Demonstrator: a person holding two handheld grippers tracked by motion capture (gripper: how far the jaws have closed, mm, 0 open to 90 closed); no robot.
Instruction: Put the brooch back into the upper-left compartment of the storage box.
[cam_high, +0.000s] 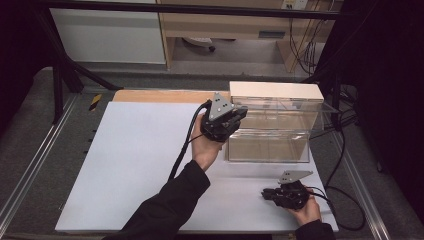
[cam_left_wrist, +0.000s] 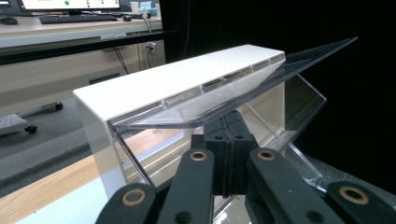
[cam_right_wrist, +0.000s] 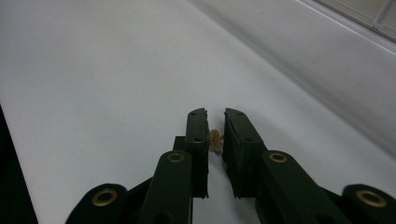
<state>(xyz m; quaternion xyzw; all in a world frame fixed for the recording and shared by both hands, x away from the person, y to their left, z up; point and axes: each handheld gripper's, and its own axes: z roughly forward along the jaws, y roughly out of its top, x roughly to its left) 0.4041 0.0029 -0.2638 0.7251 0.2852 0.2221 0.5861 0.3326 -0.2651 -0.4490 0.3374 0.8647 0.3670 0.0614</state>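
The left hand (cam_high: 206, 145) reaches forward from a dark sleeve (cam_high: 165, 207) with wrist raised, carrying the left gripper (cam_high: 241, 113) high, its grey plate on top and its jaws pressed together, pointing to the right in the high view. The right hand (cam_high: 306, 210) lies low near the bottom edge, the right gripper (cam_high: 265, 194) held level and pointing left, its jaws a narrow gap apart

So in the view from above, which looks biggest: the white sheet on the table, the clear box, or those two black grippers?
1. White sheet, by far the largest.
2. Clear box with its white top.
3. Left gripper and right gripper: they look about alike, so I would not rank one over the other; each is far smaller than the box.
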